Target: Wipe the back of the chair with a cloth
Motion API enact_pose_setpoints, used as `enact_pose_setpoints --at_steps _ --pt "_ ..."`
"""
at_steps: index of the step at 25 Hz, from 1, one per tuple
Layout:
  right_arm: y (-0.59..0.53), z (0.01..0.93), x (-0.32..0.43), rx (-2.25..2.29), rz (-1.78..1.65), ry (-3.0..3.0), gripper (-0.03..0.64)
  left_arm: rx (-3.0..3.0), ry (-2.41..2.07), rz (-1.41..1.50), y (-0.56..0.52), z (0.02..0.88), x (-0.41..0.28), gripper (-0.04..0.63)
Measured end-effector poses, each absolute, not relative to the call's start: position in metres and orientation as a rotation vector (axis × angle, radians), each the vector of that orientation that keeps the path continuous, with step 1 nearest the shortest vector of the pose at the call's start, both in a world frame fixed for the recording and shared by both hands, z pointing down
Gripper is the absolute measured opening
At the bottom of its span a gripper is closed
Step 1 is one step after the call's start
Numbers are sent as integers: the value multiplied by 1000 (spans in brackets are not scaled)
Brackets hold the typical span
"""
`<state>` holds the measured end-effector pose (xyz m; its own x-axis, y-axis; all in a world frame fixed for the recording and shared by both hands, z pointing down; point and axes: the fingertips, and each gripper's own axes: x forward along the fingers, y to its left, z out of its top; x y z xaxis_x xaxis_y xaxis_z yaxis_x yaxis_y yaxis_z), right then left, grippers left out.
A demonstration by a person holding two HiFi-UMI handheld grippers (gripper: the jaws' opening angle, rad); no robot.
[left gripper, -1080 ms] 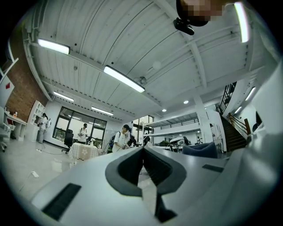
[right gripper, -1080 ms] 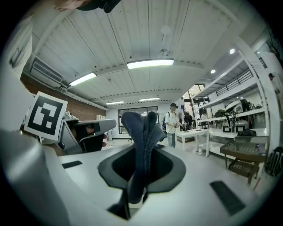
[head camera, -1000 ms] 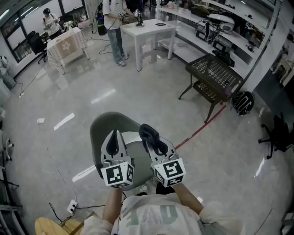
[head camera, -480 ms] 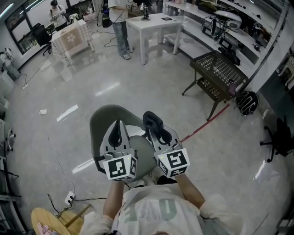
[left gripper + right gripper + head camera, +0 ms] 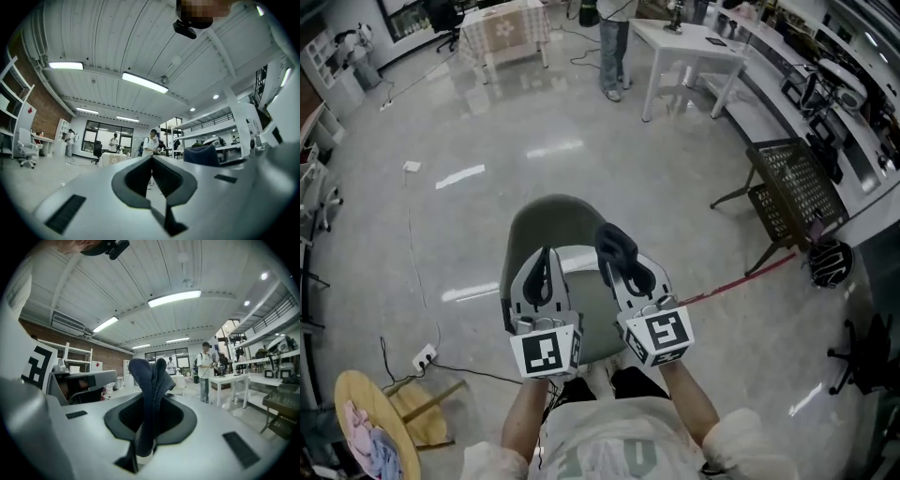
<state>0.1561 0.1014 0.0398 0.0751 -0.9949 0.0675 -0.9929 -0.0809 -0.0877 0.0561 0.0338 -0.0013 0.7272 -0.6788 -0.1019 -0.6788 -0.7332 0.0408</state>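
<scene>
I am holding both grippers side by side over the chair (image 5: 555,221), which is standing on the glossy floor (image 5: 441,122) directly below me.

The right gripper (image 5: 628,274) is clamping the cloth (image 5: 615,246). In the right gripper view its jaws are pressing on the dark blue fabric from both sides, and the folded cloth is standing up past the jaw tips. The cloth is sitting over the right-hand part of the chair as I look down. I cannot tell whether it is touching the chair's surface.

The left gripper (image 5: 545,258) is hovering over the left-hand part of the chair, apart from the cloth. In the left gripper view its jaws are resting closed together with nothing between them.

Beyond the chair, a person (image 5: 615,37) is standing beside a white table (image 5: 694,42). A black wire rack (image 5: 792,183) is standing well to the right of the chair. A round wooden stool (image 5: 366,412) is standing to the left of the chair, on my side of it.
</scene>
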Motion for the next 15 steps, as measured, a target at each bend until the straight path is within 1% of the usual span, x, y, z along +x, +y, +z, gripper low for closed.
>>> enact_pose_setpoints --at_steps 4,9,15 --pt "23 73 125 -2143 -217 2239 58 2844 -1313 -113 -24 46 22 17" --pt "-70 139 83 -1977 -192 2344 58 2782 -1434 -157 -93 115 -4 17" --pt "-138 223 33 -1888 -237 2448 57 2675 -1548 -82 -137 211 -47 15"
